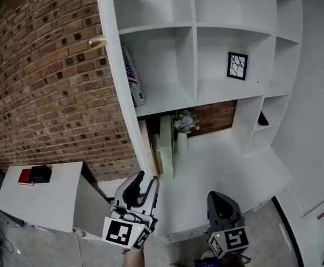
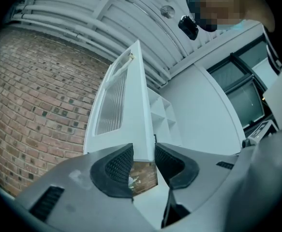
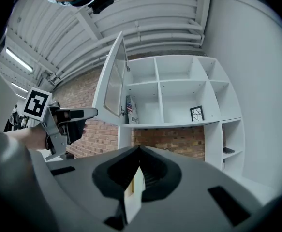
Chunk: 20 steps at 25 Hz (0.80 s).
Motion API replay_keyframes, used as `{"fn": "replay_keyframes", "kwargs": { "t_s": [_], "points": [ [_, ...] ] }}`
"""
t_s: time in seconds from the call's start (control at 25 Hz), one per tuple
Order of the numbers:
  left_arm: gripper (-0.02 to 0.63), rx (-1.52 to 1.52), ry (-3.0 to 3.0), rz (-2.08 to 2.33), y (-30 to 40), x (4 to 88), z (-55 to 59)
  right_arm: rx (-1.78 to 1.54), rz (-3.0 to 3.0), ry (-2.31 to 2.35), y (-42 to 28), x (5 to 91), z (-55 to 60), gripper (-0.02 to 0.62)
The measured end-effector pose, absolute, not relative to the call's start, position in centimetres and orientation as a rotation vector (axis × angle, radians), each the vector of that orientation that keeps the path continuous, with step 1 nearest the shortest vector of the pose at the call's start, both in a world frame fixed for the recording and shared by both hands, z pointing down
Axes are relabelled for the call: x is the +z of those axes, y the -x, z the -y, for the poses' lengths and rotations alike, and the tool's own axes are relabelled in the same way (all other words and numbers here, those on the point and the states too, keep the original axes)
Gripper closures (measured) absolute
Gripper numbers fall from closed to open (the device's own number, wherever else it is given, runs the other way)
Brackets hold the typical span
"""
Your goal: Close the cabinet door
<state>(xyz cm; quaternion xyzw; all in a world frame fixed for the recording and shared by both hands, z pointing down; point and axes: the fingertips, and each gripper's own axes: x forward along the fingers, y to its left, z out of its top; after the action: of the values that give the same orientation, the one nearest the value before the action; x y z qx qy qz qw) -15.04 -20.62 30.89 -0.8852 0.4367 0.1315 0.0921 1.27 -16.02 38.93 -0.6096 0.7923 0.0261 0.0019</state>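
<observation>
Here the cabinet door (image 3: 111,81) stands open at the shelf unit's (image 3: 159,98) far left. The left gripper (image 2: 143,151) gapes, the door's lower edge between its jaws. The right gripper (image 3: 138,151) is closed.

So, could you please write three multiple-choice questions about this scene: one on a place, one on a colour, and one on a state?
1. Where is the framed picture?
A) on the table
B) in a compartment of the shelf
C) on the brick wall

2. What colour is the shelf?
A) brown
B) black
C) white

3. The door is:
A) open
B) shut
C) taken off

Answers:
1 B: the framed picture stands inside a compartment on the right.
2 C: all its boards are white.
3 A: the door swings out from the shelf's upper left corner.
</observation>
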Motion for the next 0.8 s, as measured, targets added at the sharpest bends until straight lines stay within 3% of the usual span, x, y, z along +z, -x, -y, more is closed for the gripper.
{"fn": "replay_keyframes", "kwargs": {
  "t_s": [0.8],
  "points": [
    [0.462, 0.383, 2.563, -1.388, 10.9, 30.5, 21.8, 0.096, -2.514, 1.806, -6.1, 37.3, 19.9, 0.594]
  ]
}}
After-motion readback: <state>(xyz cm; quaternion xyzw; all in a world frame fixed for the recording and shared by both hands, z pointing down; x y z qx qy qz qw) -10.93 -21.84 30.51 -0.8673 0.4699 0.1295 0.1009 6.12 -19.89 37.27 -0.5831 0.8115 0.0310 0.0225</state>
